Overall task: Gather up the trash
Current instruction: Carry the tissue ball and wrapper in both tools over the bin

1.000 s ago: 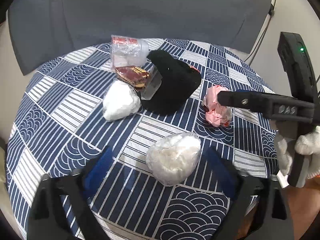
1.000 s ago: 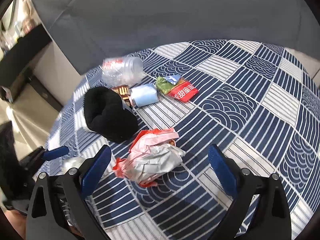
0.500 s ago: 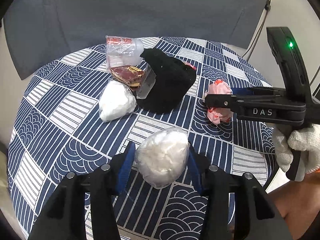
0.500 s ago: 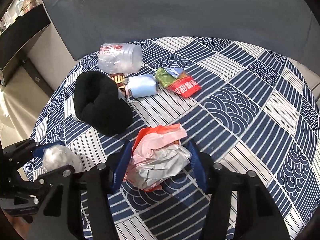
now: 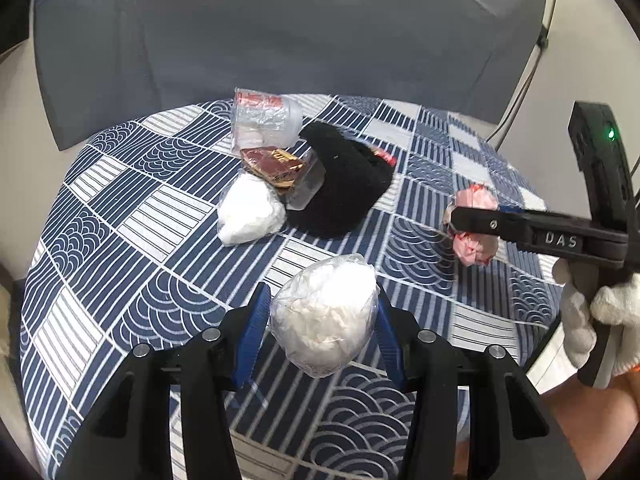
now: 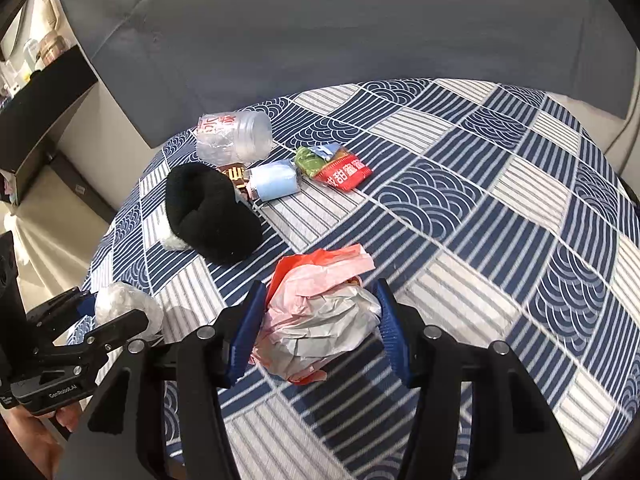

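— Both grippers have come together since a second ago, when their blue pads stood wide of the trash. What is each on now?

— Left gripper [image 5: 319,336] is pinching the white wad [image 5: 325,316], a clear bag stuffed with white paper, pads pressed on both its sides at the near edge of the tabletop [image 5: 120,216]. Right gripper [image 6: 318,332] has the pink wad [image 6: 320,312], crumpled pink, red and grey wrapping, between its pads; the jaws are closing on it, and both pads already touch its sides.

— And the person?

— A white glove [image 5: 592,320] shows at the right of the left view, around the right gripper's handle.

— What lies farther back?

— Beyond the white wad, a second white lump [image 5: 250,216] sits just beside a black cloth [image 5: 340,188]. Against the cloth lie a brown wrapper [image 5: 274,164] and a light blue pack [image 6: 276,180]. Right of that pack is a red-and-green packet [image 6: 336,166]. Farthest back, a clear cup [image 6: 234,136] lies on its side near the far edge, in front of a grey sofa [image 6: 320,32].
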Motion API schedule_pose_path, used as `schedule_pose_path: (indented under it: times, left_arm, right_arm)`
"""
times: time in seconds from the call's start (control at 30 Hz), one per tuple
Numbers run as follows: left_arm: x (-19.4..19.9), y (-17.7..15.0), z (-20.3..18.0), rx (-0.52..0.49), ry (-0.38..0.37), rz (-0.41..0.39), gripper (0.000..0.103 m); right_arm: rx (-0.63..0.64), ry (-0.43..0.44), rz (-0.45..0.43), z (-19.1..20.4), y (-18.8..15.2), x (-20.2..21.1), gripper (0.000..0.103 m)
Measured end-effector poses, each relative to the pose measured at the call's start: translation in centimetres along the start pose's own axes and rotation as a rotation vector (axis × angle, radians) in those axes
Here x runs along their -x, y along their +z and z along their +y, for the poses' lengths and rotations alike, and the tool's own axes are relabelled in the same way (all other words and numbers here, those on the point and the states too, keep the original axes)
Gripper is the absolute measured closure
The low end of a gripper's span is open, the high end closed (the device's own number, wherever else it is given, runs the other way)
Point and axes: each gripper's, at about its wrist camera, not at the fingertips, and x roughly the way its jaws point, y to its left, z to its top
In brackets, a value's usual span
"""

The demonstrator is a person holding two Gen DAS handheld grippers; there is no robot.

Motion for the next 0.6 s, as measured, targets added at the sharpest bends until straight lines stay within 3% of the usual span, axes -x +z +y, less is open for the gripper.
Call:
schedule_pose_path:
  times: [0.3,0.6]
  left_arm:
    - [3.7,-2.9,-2.7,0.005,-0.021,-0.064,0.055]
    - [6.9,-6.7,-4.3,0.085,-0.020,-0.113,0.055]
  right_arm:
    - [-0.004,0.000,-0.063,0.9,-2.8,4.2,0.048]
    - [-0.075,0.039,-0.114,1.3,-7.7,8.5,0.048]
